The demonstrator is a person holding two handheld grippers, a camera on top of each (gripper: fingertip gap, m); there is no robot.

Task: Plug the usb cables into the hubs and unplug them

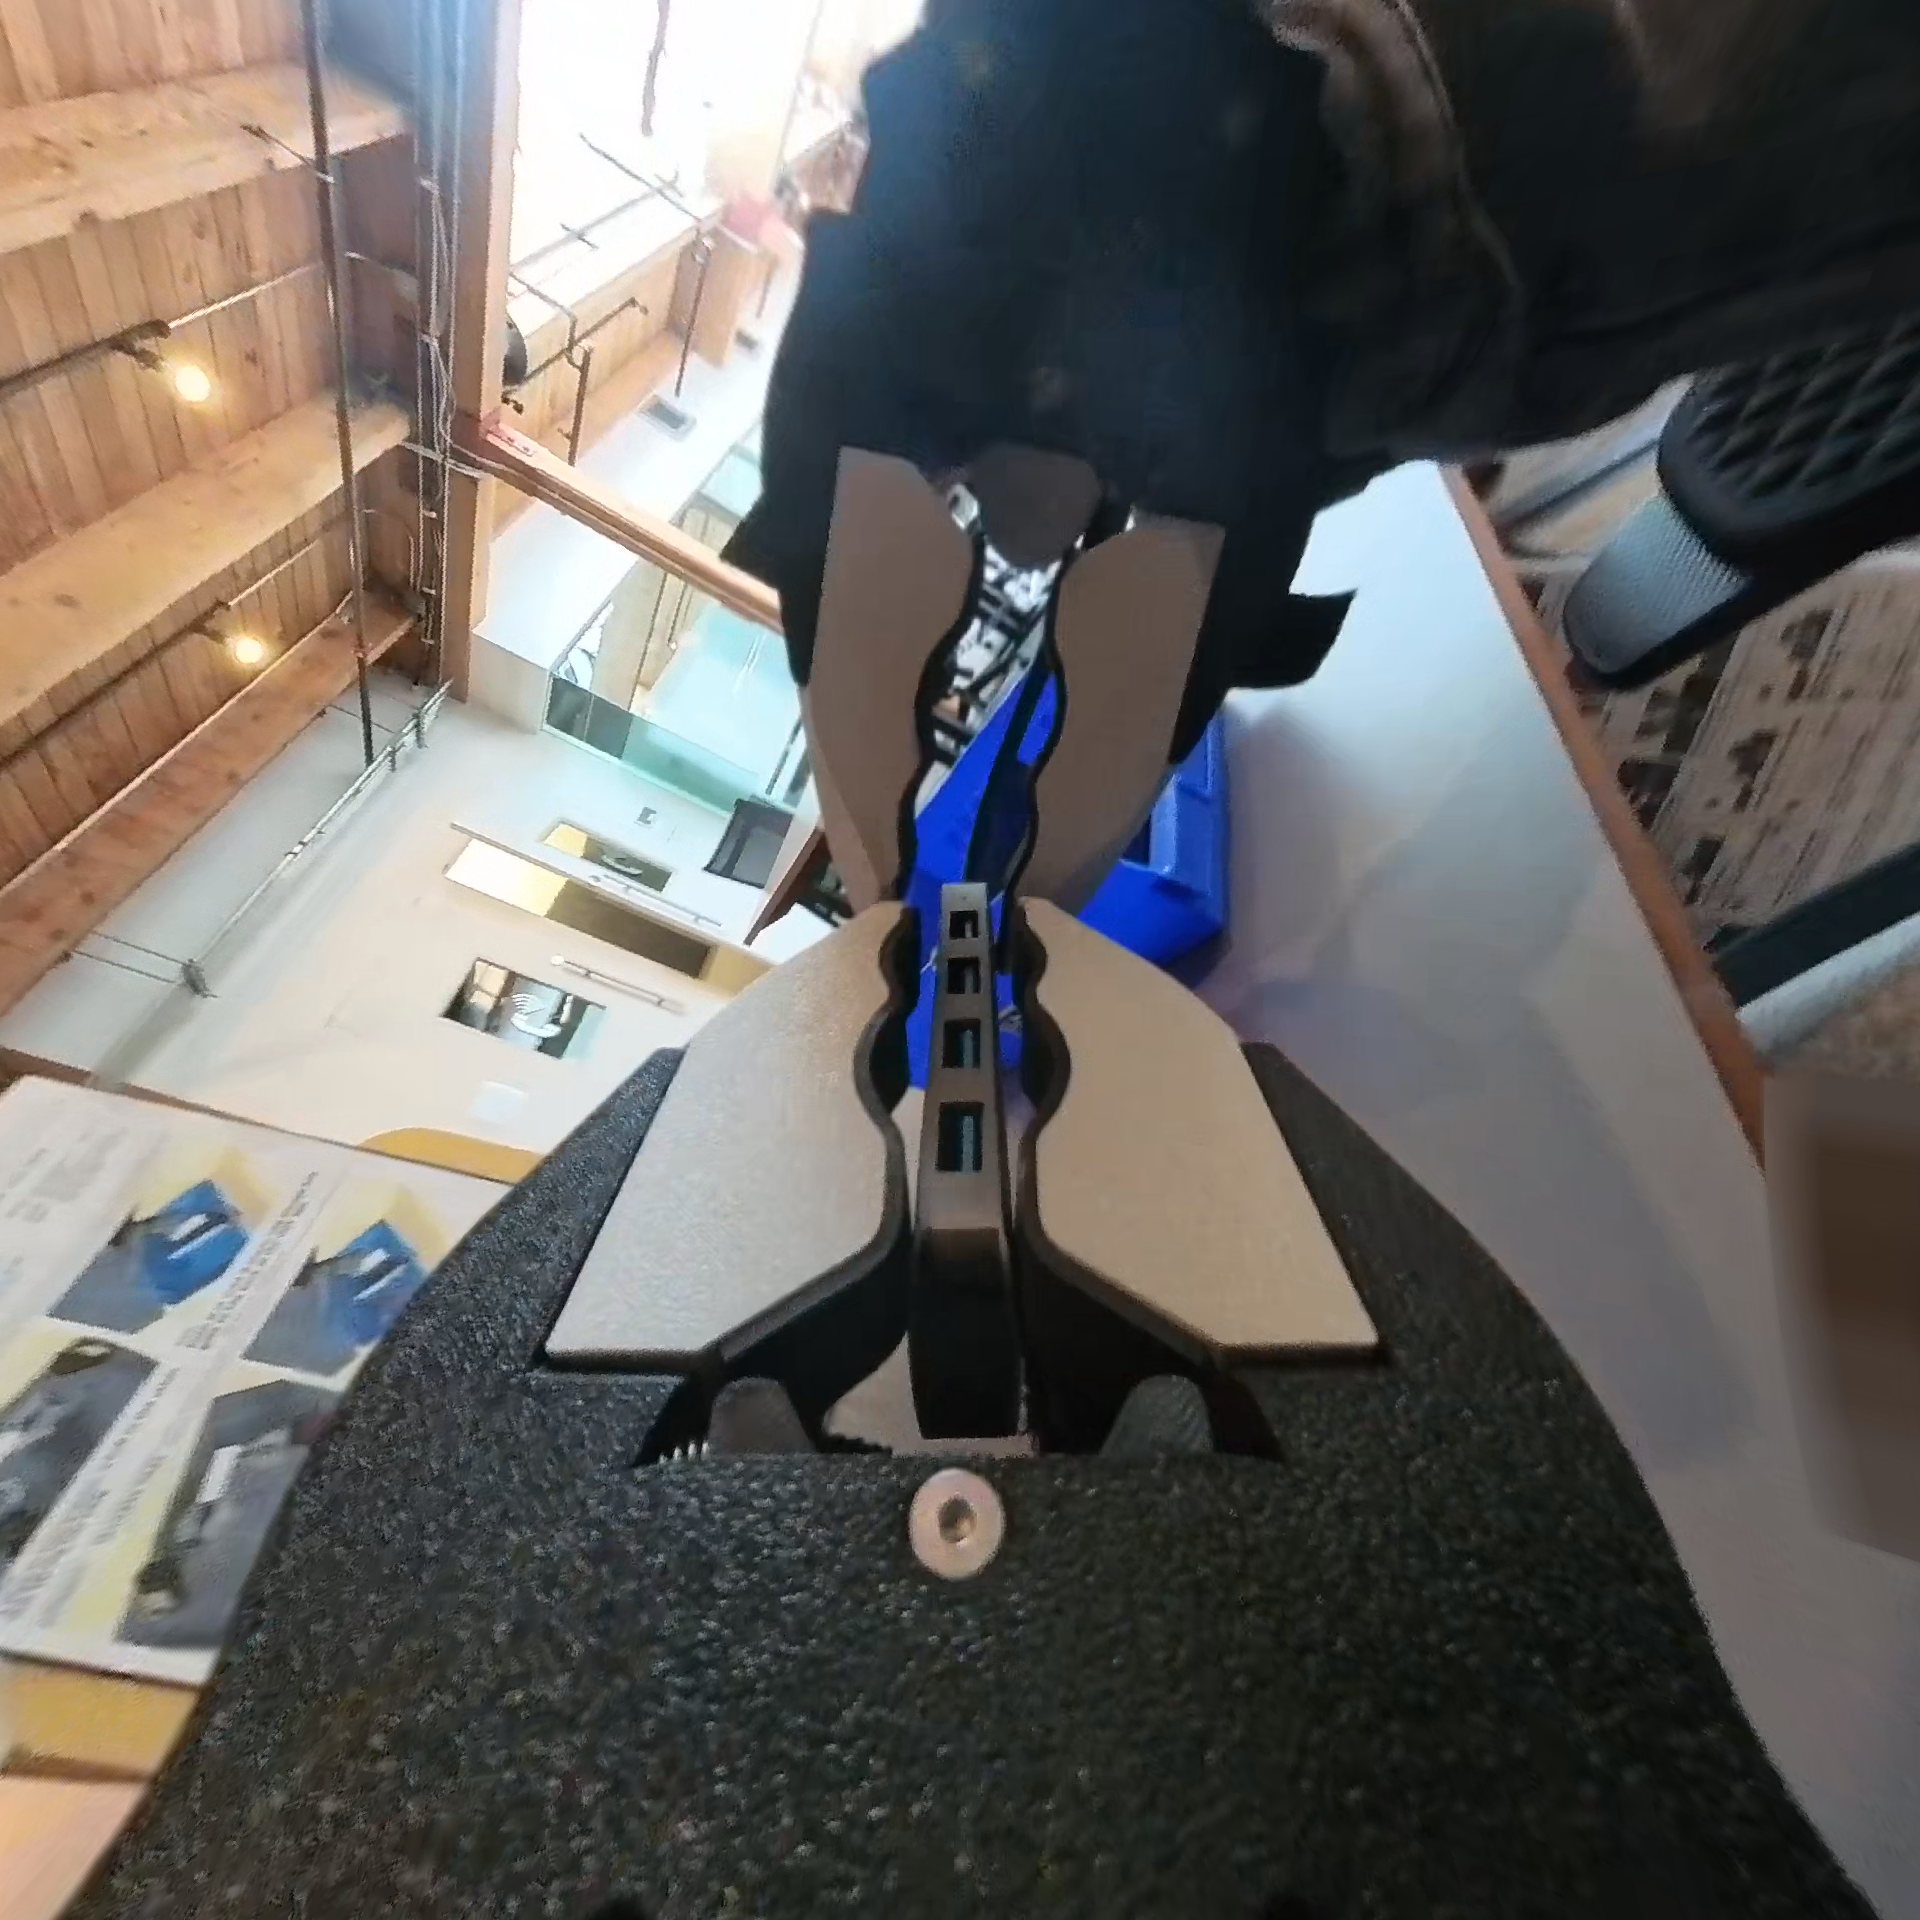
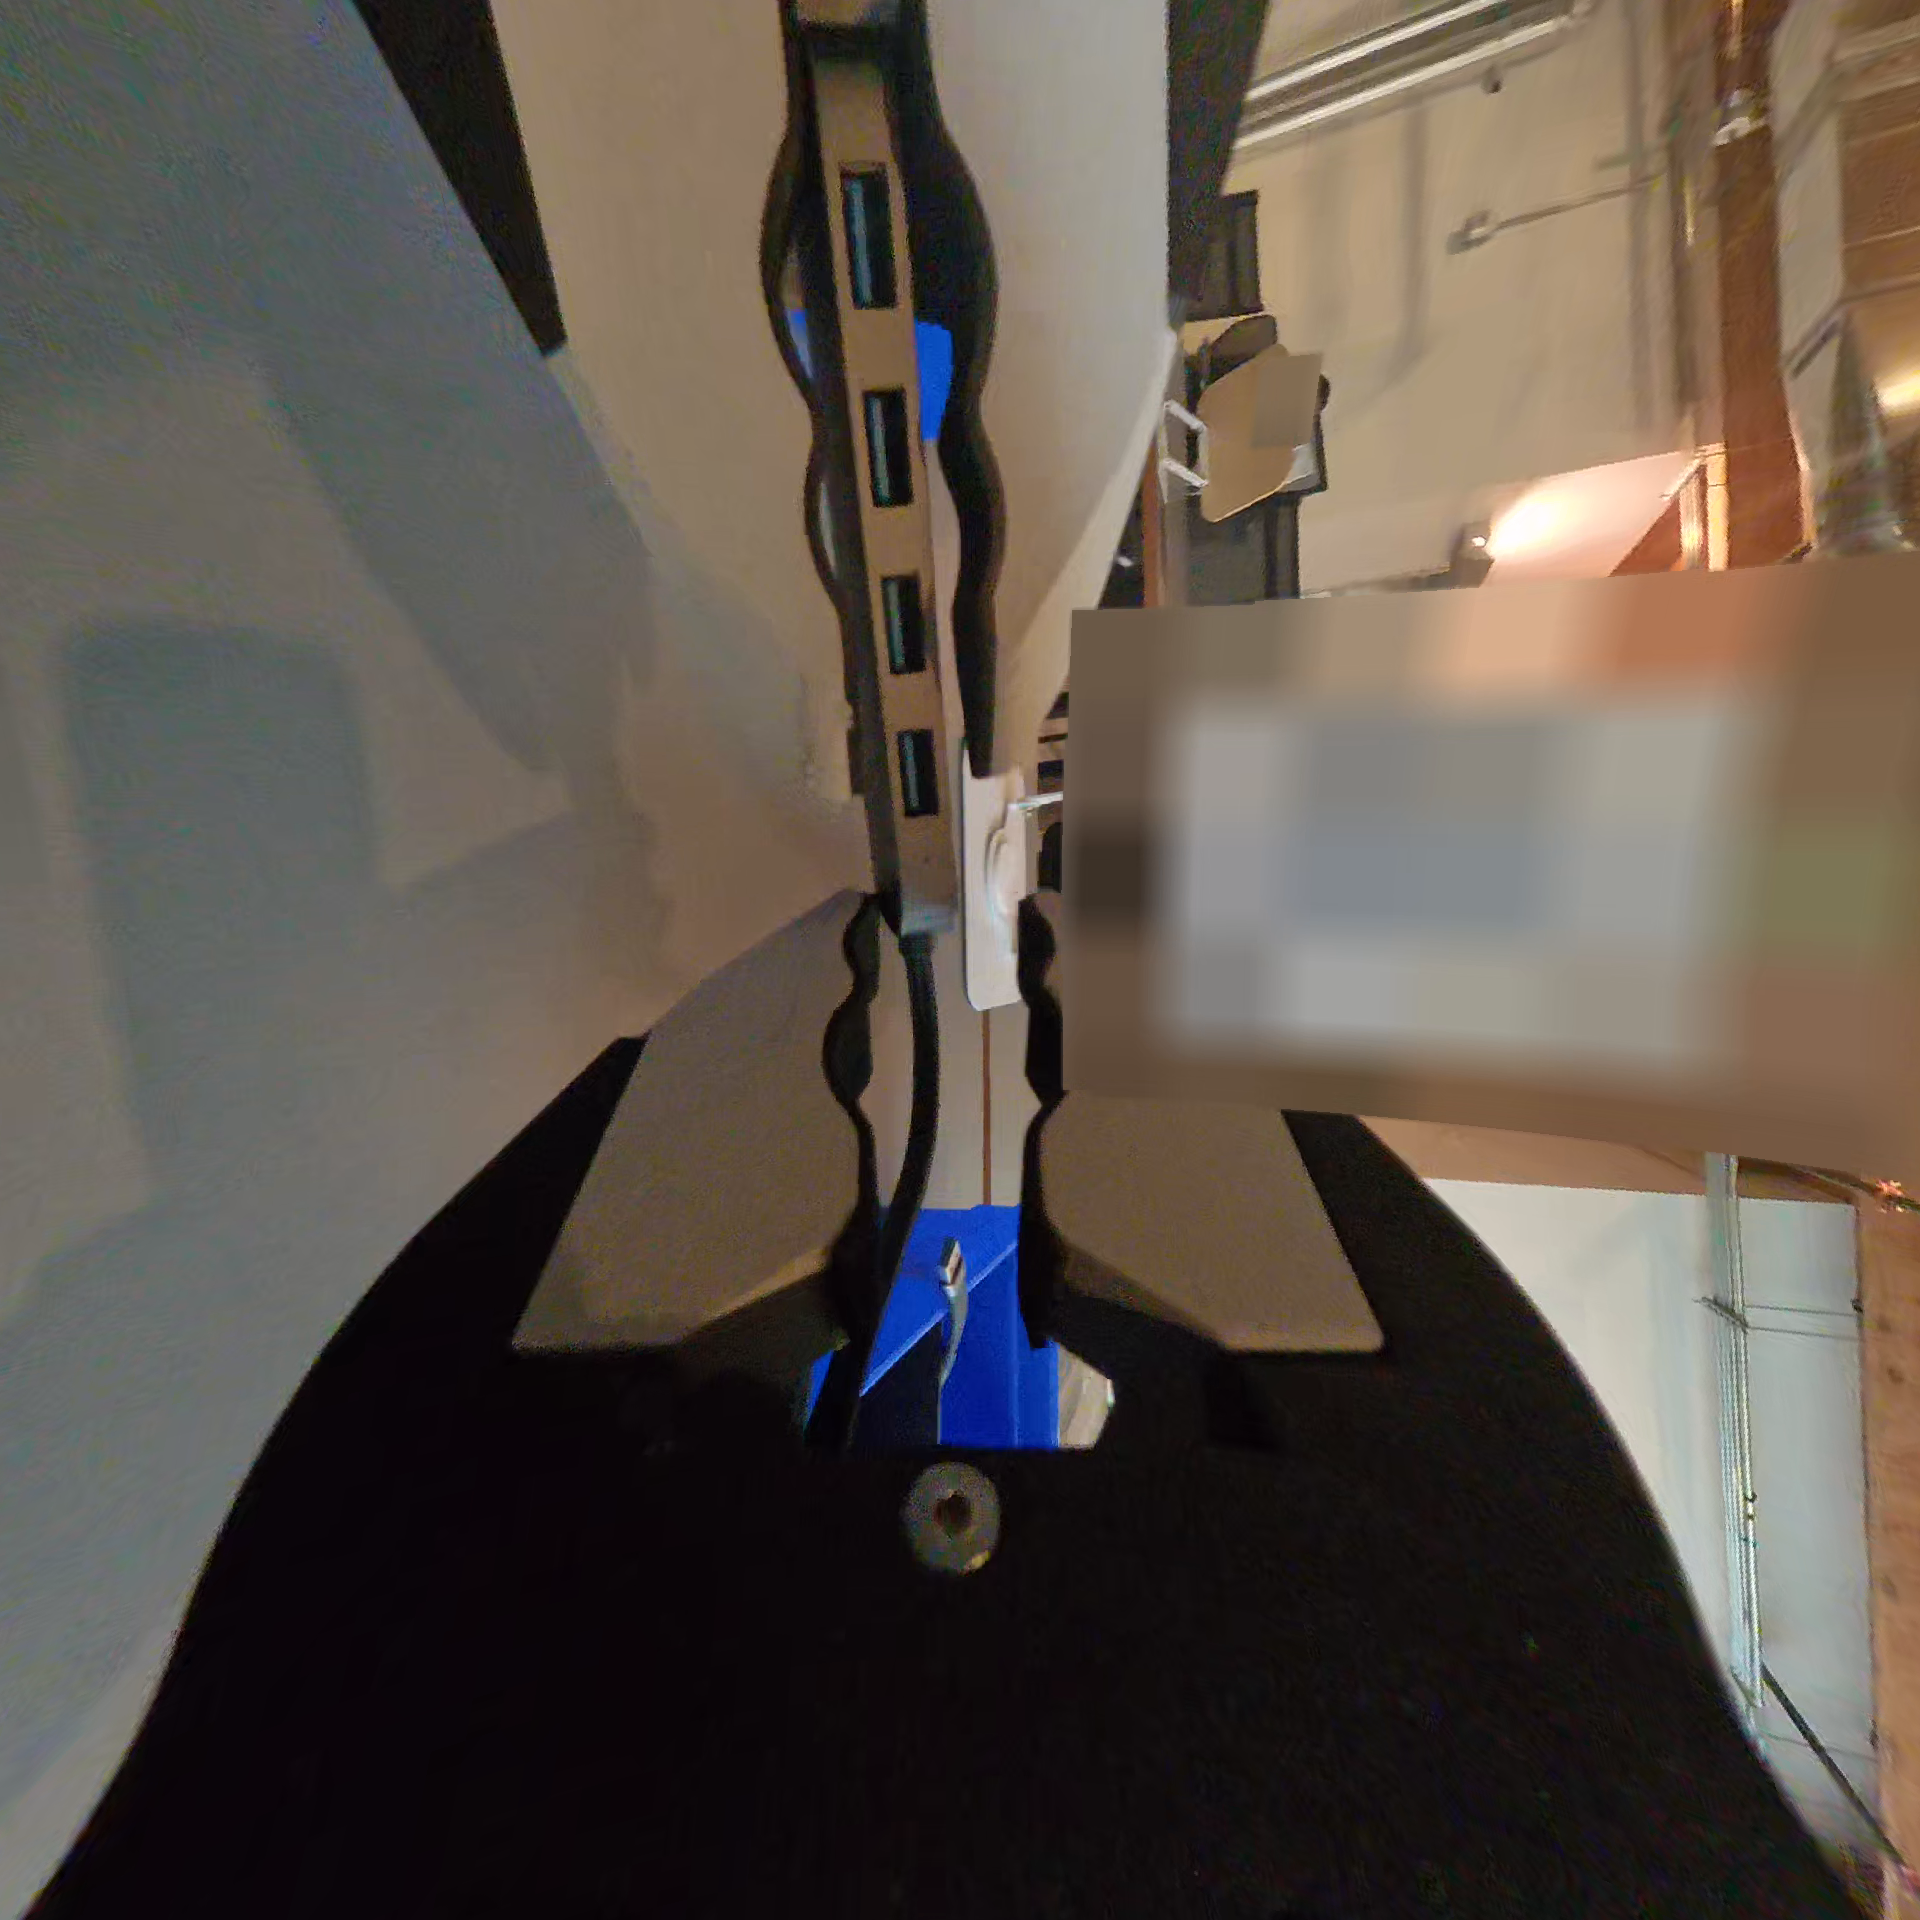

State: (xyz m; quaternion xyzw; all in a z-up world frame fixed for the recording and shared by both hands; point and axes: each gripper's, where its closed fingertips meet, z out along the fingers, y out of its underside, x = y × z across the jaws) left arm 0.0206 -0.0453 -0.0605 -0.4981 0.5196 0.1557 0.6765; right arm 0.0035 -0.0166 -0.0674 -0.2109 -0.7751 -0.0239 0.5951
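In the left wrist view my left gripper (image 1: 961,914) is shut on a dark grey USB hub (image 1: 961,1101), held on edge with its row of empty ports facing up. My right gripper (image 1: 971,821) faces it tip to tip, held by a hand in a black sleeve. In the right wrist view the hub (image 2: 894,520) sits between the left gripper's (image 2: 914,810) jaws. Its black cable (image 2: 920,1091) runs down between the parted fingers of my right gripper (image 2: 951,935), along the left finger. A loose USB plug (image 2: 951,1268) hangs below.
A blue bin (image 1: 1174,862) stands on the white table (image 1: 1455,831) behind the grippers; it also shows in the right wrist view (image 2: 987,1351). A printed sheet with pictures (image 1: 156,1351) lies at the left. A mesh office chair (image 1: 1766,468) stands past the table's edge. My two grippers' fingertips are within a few centimetres of each other.
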